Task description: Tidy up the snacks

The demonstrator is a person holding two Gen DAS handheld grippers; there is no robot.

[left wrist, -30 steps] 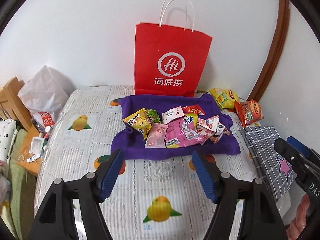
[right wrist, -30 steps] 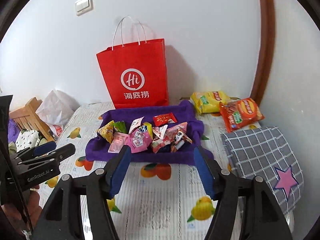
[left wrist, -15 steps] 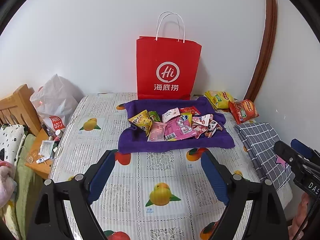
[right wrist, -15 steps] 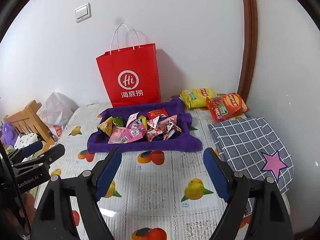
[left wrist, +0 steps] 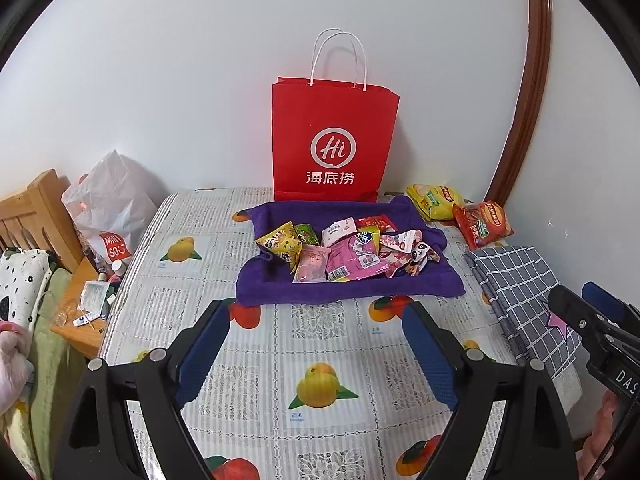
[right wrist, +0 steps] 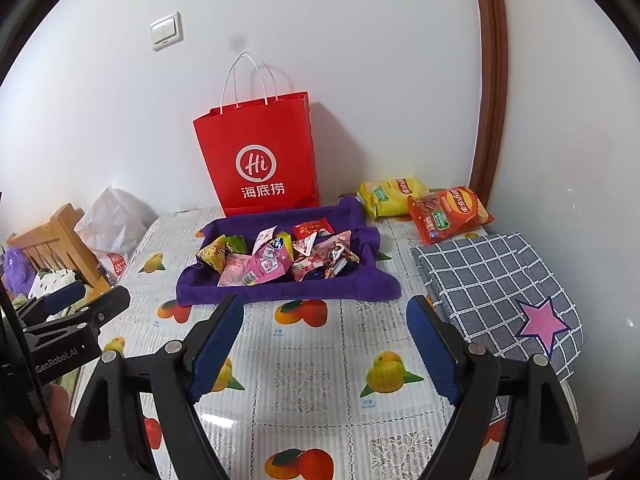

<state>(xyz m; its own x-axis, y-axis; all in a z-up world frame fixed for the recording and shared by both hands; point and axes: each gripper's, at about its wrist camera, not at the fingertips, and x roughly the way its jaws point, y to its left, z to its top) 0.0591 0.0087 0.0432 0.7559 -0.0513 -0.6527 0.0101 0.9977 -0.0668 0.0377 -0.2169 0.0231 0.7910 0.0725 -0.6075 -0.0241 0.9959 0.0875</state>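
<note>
Both tongs, left (left wrist: 316, 344) and right (right wrist: 324, 344), apart, empty, just widened; best lowered onto one snack packet (left wrist: 352, 260), clear of towel (left wrist: 348, 292).

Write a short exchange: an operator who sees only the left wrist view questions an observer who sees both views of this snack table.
Operator: I see only the side of the right gripper. Is it holding anything?
Observer: No. The right gripper is open. Its jaws have just been opening, with nothing between them, only tablecloth beyond.
Operator: That gripper covers part of the star on the checked cloth. Is the star whole?
Observer: Yes. The pink star shows complete, near the front corner of the checked cloth.
</note>
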